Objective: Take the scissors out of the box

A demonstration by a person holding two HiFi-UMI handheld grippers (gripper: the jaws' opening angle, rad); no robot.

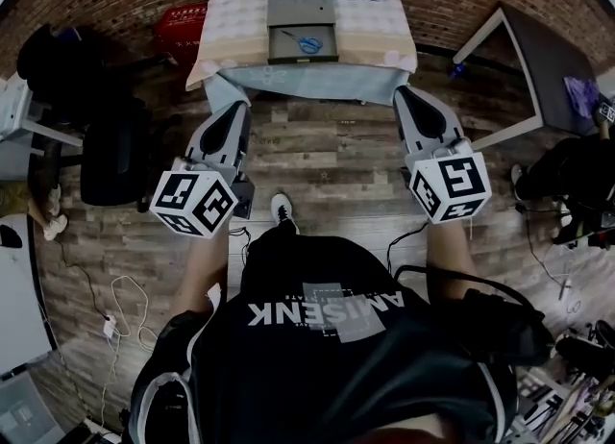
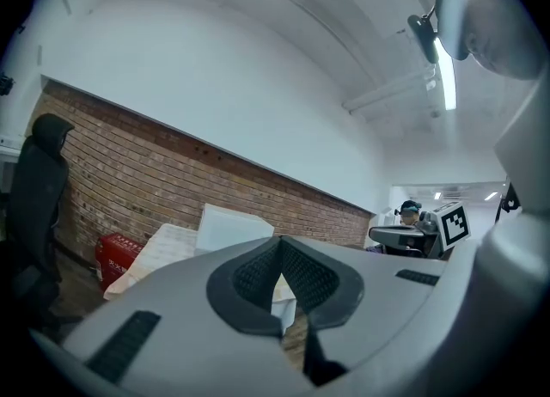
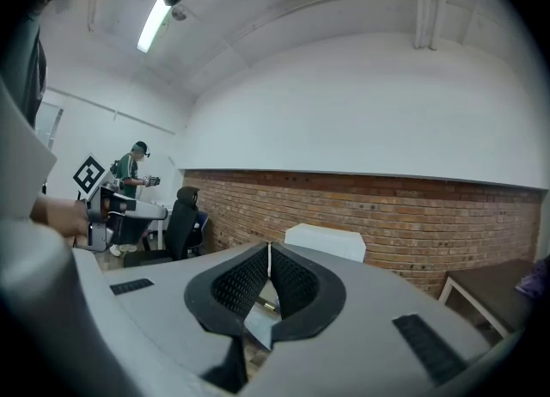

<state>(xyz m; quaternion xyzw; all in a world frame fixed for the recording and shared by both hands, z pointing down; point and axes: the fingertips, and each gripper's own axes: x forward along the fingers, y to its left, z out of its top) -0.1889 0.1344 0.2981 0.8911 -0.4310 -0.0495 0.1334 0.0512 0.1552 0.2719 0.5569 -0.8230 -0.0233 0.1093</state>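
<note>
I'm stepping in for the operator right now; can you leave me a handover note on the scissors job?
Left tool: shut, empty, held short of the table.
Right tool: shut, empty, likewise.
Scissors lie inside the open grey box on the table ahead.
Done: nothing yet.
Left: reach the box, open a tool, grip the scissors, lift them out.

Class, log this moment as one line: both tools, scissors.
left tool: shut, empty | right tool: shut, empty | blue-handled scissors: inside grey open box on cloth-covered table, untouched
</note>
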